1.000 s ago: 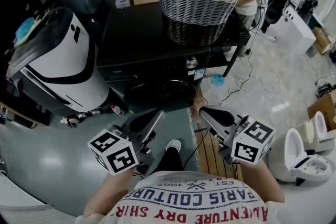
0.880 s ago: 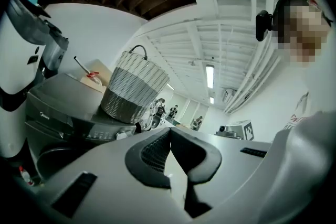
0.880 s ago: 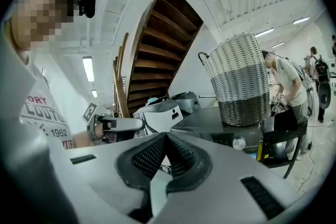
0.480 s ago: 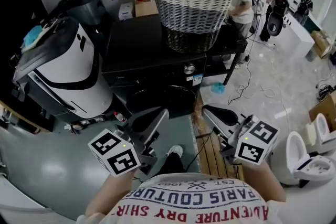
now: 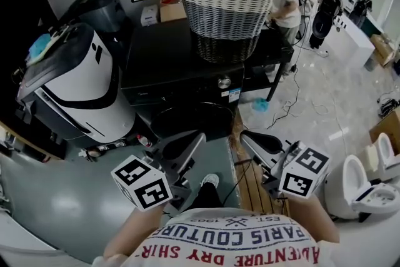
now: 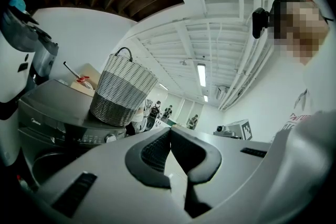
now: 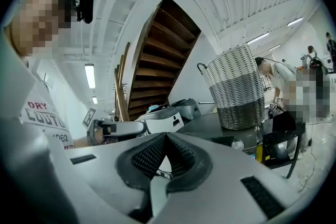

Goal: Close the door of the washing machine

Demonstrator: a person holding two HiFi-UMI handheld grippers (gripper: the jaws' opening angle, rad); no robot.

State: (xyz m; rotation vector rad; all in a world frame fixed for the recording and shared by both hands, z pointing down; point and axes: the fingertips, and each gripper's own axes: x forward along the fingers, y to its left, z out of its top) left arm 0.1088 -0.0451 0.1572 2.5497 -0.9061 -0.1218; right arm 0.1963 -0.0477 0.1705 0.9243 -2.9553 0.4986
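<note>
Standing in front of the washer [image 5: 156,53], the person holds both tools low and close to the body, well short of the machine. The left tool [image 5: 195,136] has its jaws brought together at the tips with nothing between them. The right tool [image 5: 247,136] is pinched together in the same way and is also empty. The door [image 5: 194,117] is the dark round panel low on the washer's front, under the knob [image 5: 224,81]. From this steep angle it looks to lie against the front with no gap showing, but the pictures cannot show whether the latch has caught. The scene therefore fits two cases: a door already pushed home with the tools held off it, or a door only resting on its catch. In either case the sensible check is to look along the rim for a dark seam or a raised edge, best from lower down than the head view allows. If a press is needed, I judge it works best with the joined tips of one tool. They should go flat on the rim at the side away from the hinge and push straight into the machine, not downward. The glossy bulge of the door would let the tips skid. The push should be firm and short so the basket [image 5: 228,3] on top of the washer is not rocked. The other tool should stay clear of the closing edge.
</note>
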